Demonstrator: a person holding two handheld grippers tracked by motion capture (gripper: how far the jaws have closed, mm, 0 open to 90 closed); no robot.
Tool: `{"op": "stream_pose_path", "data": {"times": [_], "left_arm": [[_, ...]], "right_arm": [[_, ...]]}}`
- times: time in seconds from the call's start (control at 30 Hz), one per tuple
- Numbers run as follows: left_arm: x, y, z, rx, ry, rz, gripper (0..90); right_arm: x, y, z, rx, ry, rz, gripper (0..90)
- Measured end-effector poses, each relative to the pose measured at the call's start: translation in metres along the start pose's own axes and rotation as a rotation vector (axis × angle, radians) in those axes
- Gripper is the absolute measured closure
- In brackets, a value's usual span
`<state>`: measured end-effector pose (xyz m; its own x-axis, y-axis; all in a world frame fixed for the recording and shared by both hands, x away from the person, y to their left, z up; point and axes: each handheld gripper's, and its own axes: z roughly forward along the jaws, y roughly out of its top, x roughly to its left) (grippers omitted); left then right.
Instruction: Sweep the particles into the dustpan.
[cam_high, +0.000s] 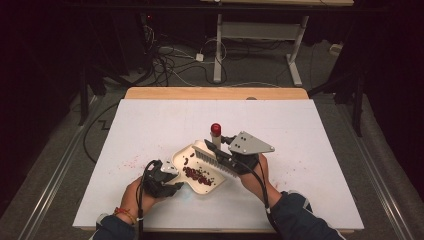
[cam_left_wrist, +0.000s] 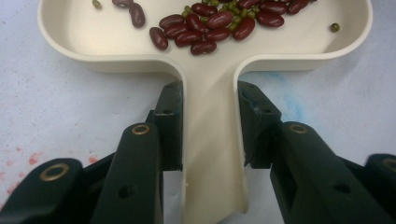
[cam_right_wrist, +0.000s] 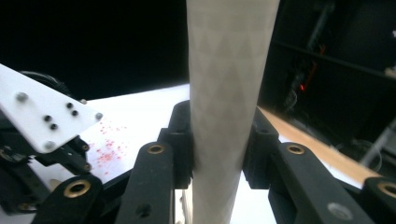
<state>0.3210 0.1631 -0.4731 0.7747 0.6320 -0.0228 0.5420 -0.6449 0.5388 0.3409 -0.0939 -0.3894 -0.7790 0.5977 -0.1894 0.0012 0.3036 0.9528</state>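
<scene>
Left gripper (cam_left_wrist: 210, 126) on near-pointing dustpan (cam_left_wrist: 205, 60) handle

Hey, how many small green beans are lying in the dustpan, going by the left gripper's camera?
2 clear of the pile: one green bean at the dustpan's upper left, another at its right. More sit among the red beans, partly hidden.

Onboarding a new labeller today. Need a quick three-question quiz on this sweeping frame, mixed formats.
1. True or false: the left gripper is shut on the dustpan's handle.
2. Multiple choice: what is the right gripper shut on? A) the brush handle B) the red-capped bottle C) nothing
3. Short answer: where do most of the red beans lie?

Key
1. True: both jaws press the handle's sides.
2. A
3. Inside the cream dustpan, with a few small green beans among them.
</scene>
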Motion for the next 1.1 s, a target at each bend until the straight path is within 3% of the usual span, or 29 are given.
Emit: {"op": "stream_pose_path", "data": {"times": [0.1,0.23,0.37,0.7,0.83,0.97,1.07,1.1], "left_arm": [[0.003,-0.001,-0.002,-0.001,-0.011,0.008,63.6],[0.001,-0.002,0.0,0.009,0.021,0.046,63.6],[0.001,-0.004,0.002,0.018,0.02,0.042,63.5],[-0.005,0.0,0.0,0.005,0.019,-0.012,63.5],[-0.008,0.001,-0.001,0.003,0.021,-0.032,63.6],[-0.009,0.002,-0.003,0.01,0.022,-0.038,63.6],[-0.009,0.002,-0.004,0.012,0.017,-0.041,63.7],[-0.008,0.001,-0.003,0.008,0.015,-0.041,63.7]], "right_arm": [[-0.008,-0.003,0.009,0.003,-0.013,-0.019,69.8],[-0.016,-0.01,0.012,0.018,-0.031,0.009,69.8],[-0.017,-0.015,0.012,0.053,-0.029,0.026,69.8],[0.003,-0.015,0.015,0.062,-0.02,0.005,69.7],[0.023,-0.011,0.016,0.063,0.014,-0.001,69.6],[0.032,-0.005,0.015,0.054,0.05,-0.004,69.8],[0.032,-0.003,0.015,0.053,0.042,-0.018,69.8],[0.026,-0.002,0.015,0.044,0.037,0.003,69.8]]}}
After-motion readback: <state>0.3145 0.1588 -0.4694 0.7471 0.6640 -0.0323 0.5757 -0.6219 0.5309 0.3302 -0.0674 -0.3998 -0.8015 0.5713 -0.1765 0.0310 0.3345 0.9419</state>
